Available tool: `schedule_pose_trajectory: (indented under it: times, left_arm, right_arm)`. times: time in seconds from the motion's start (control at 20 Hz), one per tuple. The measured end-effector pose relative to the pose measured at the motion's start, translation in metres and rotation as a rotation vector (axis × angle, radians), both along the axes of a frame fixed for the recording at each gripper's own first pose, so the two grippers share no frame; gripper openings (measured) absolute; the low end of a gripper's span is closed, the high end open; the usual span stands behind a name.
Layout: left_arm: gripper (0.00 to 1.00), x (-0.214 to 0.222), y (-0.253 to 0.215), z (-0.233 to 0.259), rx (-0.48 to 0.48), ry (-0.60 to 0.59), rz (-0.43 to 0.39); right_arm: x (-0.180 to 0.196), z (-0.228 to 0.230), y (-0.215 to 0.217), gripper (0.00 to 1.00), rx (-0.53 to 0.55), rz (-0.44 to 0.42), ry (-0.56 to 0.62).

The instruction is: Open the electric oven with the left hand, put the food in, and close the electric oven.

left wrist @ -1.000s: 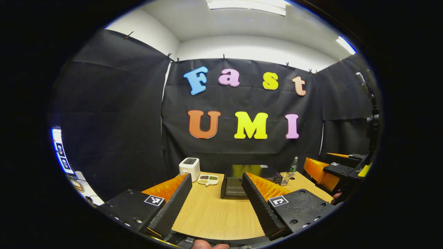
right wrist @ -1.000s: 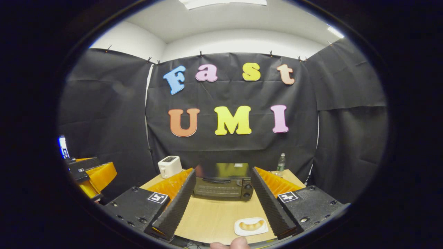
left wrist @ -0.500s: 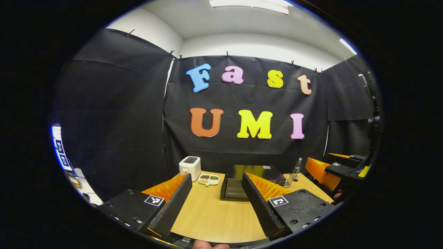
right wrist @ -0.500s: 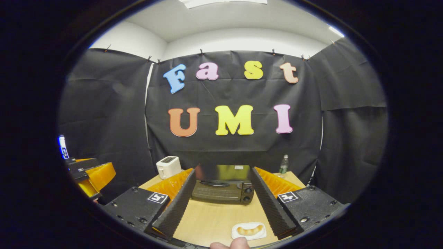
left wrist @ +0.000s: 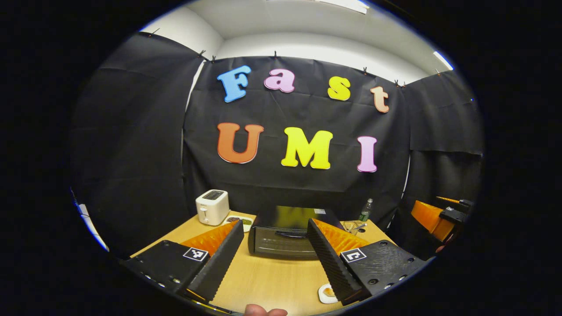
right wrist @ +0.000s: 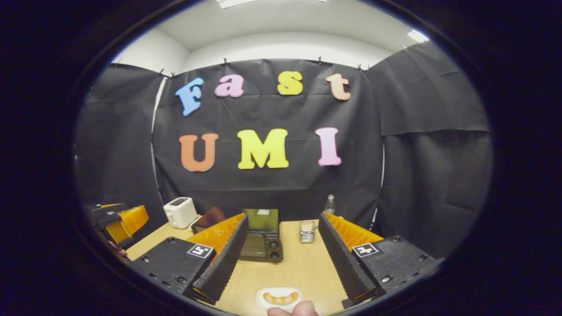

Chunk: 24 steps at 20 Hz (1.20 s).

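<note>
Change: left gripper (left wrist: 274,252) has swung to face the oven (left wrist: 281,235) more squarely; plate edge (left wrist: 326,293) now shows at its right finger.
Bench (right wrist: 303,267): light wood, black cloth walls behind, white ceiling.
Oven: door shut, mid-bench at the back.
Toaster (left wrist: 212,206): left of oven.
Bottle (left wrist: 365,210): right of oven.
Rack (right wrist: 307,231): just right of oven.
Plate (right wrist: 279,298): near edge, holds the bread (right wrist: 280,299).
Fingers: both grippers spread wide, holding nothing; right gripper (right wrist: 281,256) above the plate.

No legible text was found — the label on the bottle (left wrist: 365,210) was too small to be read, and only square coded markers were seen on each gripper's body.
</note>
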State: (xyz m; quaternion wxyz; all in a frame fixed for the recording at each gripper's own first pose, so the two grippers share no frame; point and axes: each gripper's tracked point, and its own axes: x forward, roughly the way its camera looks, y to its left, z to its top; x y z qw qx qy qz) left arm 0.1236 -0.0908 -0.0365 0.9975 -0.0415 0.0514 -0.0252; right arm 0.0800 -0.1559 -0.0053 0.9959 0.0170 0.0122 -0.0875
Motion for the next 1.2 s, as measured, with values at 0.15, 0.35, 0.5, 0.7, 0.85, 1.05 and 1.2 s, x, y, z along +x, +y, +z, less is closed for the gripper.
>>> schedule_pose_trajectory:
  times: [0.15, 0.35, 0.5, 0.7, 0.85, 1.05, 1.2]
  left_arm:
    - [0.94, 0.034, -0.026, -0.013, 0.014, 0.035, -0.058]
    - [0.94, 0.084, -0.051, -0.041, 0.032, 0.094, -0.121]
    - [0.94, 0.122, -0.055, -0.065, 0.032, 0.146, -0.137]
    - [0.94, 0.168, -0.061, -0.100, 0.048, 0.215, -0.151]
    - [0.94, 0.192, -0.068, -0.138, 0.049, 0.298, -0.166]
    - [0.95, 0.212, -0.065, -0.160, 0.078, 0.341, -0.159]
    - [0.95, 0.219, -0.060, -0.166, 0.099, 0.338, -0.143]
  right_arm:
    - [0.001, -0.014, -0.041, 0.99, 0.021, -0.073, 0.027]
    - [0.003, -0.032, -0.079, 1.00, 0.041, -0.142, 0.068]
    - [0.003, -0.040, -0.101, 1.00, 0.029, -0.176, 0.102]
    - [0.001, -0.048, -0.128, 0.98, 0.025, -0.228, 0.134]
    - [-0.004, -0.053, -0.141, 0.98, 0.018, -0.257, 0.155]
    - [-0.009, -0.058, -0.158, 1.00, 0.017, -0.299, 0.180]
    - [-0.011, -0.062, -0.162, 0.98, 0.026, -0.318, 0.191]
